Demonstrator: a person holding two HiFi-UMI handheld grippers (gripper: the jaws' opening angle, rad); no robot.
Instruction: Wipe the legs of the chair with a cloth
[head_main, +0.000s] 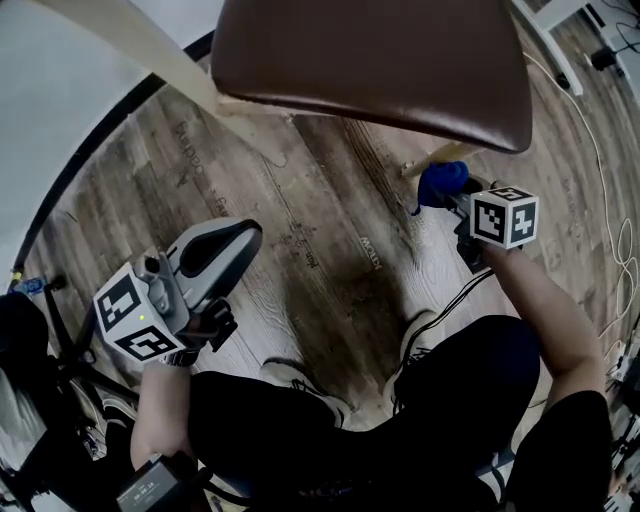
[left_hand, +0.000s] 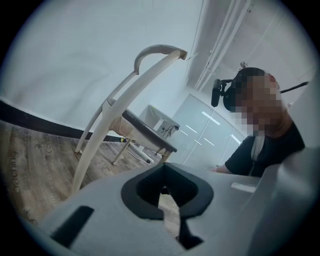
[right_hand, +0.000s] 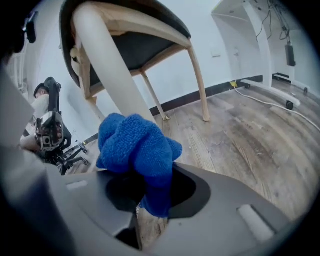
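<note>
- Blue cloth (right_hand: 135, 145) is being pinched by the right tool (right_hand: 155, 192), whose jaws are closed on its lower fold.
- Cloth is being held right against a pale chair leg (right_hand: 107, 75), low down, under the brown seat (head_main: 370, 50).
- Left tool (left_hand: 167, 200) is being held well apart from the chair, above the wood floor (head_main: 320, 230), with its jaws pressed together and nothing between them.

grey left gripper (head_main: 240, 235); chequered marker cube (head_main: 140, 315); black trousers (head_main: 300, 430)
</note>
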